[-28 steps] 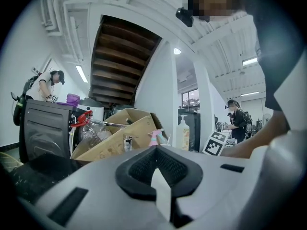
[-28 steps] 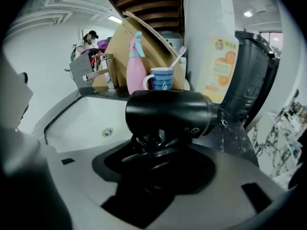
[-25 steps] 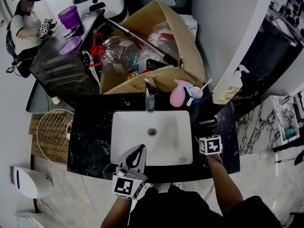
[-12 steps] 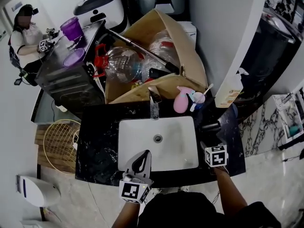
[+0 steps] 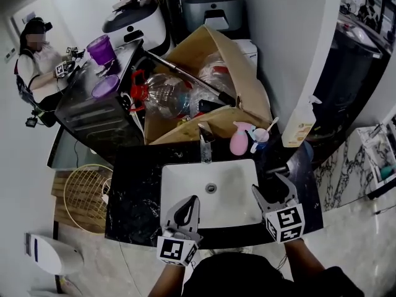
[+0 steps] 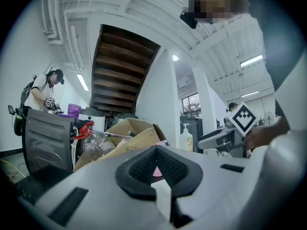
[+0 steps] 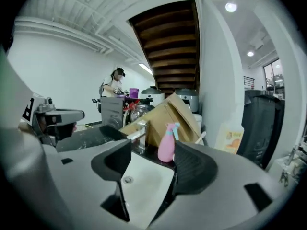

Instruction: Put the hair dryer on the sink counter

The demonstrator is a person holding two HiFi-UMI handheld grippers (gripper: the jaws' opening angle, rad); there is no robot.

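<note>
The hair dryer [image 5: 277,167] shows as a dark shape lying on the black sink counter [image 5: 133,197], just right of the white basin [image 5: 185,184]; its outline is hard to make out. My right gripper [image 5: 269,184] hovers just in front of it, open, with nothing between the jaws. The right gripper view shows that gripper [image 7: 153,164] wide open over the basin [image 7: 144,186]. My left gripper [image 5: 190,202] is over the basin's front edge, shut and empty. In the left gripper view its tips [image 6: 157,164] meet.
Behind the basin stand a faucet [image 5: 205,142], a pink spray bottle [image 5: 239,140], a cup [image 5: 260,138] and a soap bottle [image 5: 299,125]. An open cardboard box [image 5: 241,67] of clutter sits behind them. A wire basket [image 5: 83,190] is on the floor left; a person [image 5: 34,67] works far left.
My right gripper has drawn back toward the counter's front edge, away from the hair dryer, and its open jaws now show. The left gripper has stayed put.
</note>
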